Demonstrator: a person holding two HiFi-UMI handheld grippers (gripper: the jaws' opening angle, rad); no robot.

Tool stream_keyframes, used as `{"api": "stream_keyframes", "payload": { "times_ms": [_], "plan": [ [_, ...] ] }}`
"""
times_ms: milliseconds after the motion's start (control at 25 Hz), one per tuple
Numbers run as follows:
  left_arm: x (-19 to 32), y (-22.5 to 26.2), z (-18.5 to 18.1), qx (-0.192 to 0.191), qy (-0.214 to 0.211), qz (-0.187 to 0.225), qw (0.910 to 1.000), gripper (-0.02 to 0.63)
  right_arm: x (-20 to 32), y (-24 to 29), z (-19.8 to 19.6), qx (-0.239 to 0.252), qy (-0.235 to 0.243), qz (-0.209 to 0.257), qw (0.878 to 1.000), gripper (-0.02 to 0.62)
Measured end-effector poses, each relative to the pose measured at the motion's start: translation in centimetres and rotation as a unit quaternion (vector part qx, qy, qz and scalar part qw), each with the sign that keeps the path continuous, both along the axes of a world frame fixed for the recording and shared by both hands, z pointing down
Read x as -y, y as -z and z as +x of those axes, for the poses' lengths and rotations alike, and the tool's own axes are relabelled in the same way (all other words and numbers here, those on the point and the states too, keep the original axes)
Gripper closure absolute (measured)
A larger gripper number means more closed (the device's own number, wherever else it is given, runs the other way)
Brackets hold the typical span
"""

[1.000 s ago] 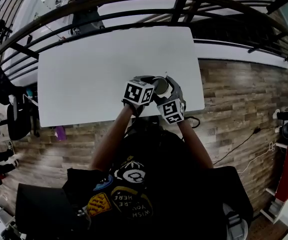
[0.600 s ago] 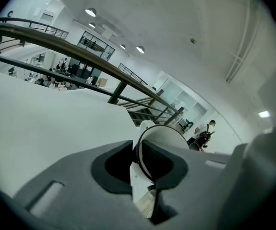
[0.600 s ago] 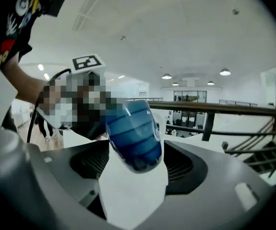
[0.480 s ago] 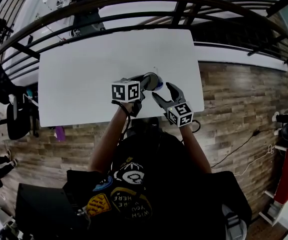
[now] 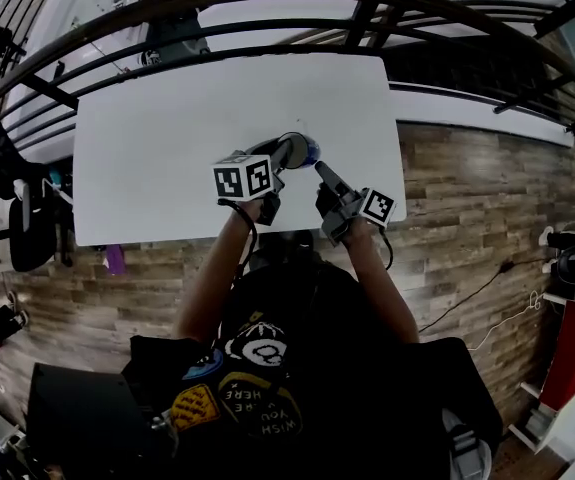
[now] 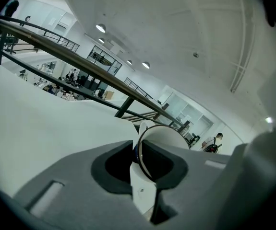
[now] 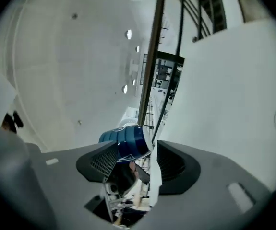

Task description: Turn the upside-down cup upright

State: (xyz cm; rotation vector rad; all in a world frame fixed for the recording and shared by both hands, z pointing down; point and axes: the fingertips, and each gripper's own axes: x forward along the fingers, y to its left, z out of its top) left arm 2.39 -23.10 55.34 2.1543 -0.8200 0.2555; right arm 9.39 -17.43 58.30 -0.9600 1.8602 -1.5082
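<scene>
the white table (image 5: pixel 167 148) filled the upper middle of the head view, and the work sat over its lower right part. the left gripper (image 5: pixel 277 163) reached in from the lower left and was pinching the cup (image 5: pixel 297 151) by its wall at the rim, with one jaw inside the mouth and one outside. the right gripper (image 5: pixel 323 173) lay just right of the cup. its jaws had just been closing and stood partly apart with nothing pressed between them, the cup just past their tips.

the cup was tipped on its side with its mouth toward the left gripper, neither inverted nor upright. whether it touched the table could not be told. it looked light, stiff and thin-walled. with a smooth, glossy skin it would likely slip or swing in a one-point rim pinch, so a firm hold across the wall near the rim, or around the body, seemed safest.

it was dark blue outside with a pale mark, white inside, with a thin dark rim.
</scene>
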Motion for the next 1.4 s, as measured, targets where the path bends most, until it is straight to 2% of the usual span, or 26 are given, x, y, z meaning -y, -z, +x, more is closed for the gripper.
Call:
{"api": "stream_keyframes", "payload": {
  "times_ms": [40,120,200,320,560,640,840,920,960,1040,1120,1240,1280,1320,1400],
  "plan": [
    [0.0,0.0,0.0,0.003,0.002,0.003,1.0,0.539,0.1,-0.1,-0.4,0.05,0.0,-0.013,0.999,0.35],
    [-0.1,0.1,0.1,-0.001,0.003,0.01,0.9999,0.54,0.4,0.4,-1.2,0.15,0.006,-0.025,0.988,0.334],
    [0.0,0.4,0.2,-0.009,0.003,0.019,0.9998,0.541,0.7,0.9,-1.5,0.236,0.009,-0.026,0.971,0.324],
    [-0.1,0.3,0.1,-0.001,0.001,0.035,0.9994,0.541,1.2,0.8,-1.1,0.326,-0.004,-0.031,0.945,0.252],
    [-0.9,0.0,0.7,0.01,-0.002,0.05,0.9987,0.541,2.7,0.0,-2.3,0.402,0.003,-0.058,0.914,0.218],
    [-1.5,-0.2,1.1,0.003,-0.006,0.056,0.9984,0.541,3.1,0.3,-2.3,0.422,0.0,-0.061,0.905,0.209],
    [-3.2,-0.1,1.5,-0.031,-0.029,0.074,0.9963,0.543,3.6,0.8,-2.3,0.444,-0.005,-0.053,0.895,0.212],
    [-3.2,-0.6,1.3,-0.027,-0.031,0.076,0.9963,0.543,3.8,0.7,-2.7,0.428,0.001,-0.057,0.902,0.212],
    [-3.1,-1.0,1.2,-0.015,-0.034,0.077,0.9963,0.546,4.0,0.5,-2.7,0.411,0.001,-0.06,0.91,0.212],
    [-3.0,-2.0,0.6,0.017,-0.04,0.083,0.9956,0.545,4.4,-0.7,-2.1,0.355,-0.009,-0.065,0.933,0.212],
    [-3.1,-2.9,-0.4,0.034,-0.035,0.075,0.996,0.545,4.9,-1.9,-0.8,0.288,-0.023,-0.068,0.955,0.209],
    [-3.1,-4.4,-2.4,0.042,-0.003,0.047,0.998,0.546,5.8,-3.4,1.1,0.169,-0.031,-0.066,0.983,0.209],
    [-3.0,-4.9,-3.0,0.051,0.009,0.042,0.9978,0.575,6.1,-4.0,1.5,0.118,-0.027,-0.063,0.991,0.207],
    [-2.9,-5.4,-3.5,0.061,0.016,0.039,0.9973,0.601,6.4,-4.6,1.8,0.064,-0.021,-0.057,0.996,0.208],
    [-3.0,-6.1,-4.1,0.074,0.022,0.032,0.9965,0.601,7.4,-5.4,1.9,-0.04,-0.007,-0.038,0.998,0.208]
  ]
}}
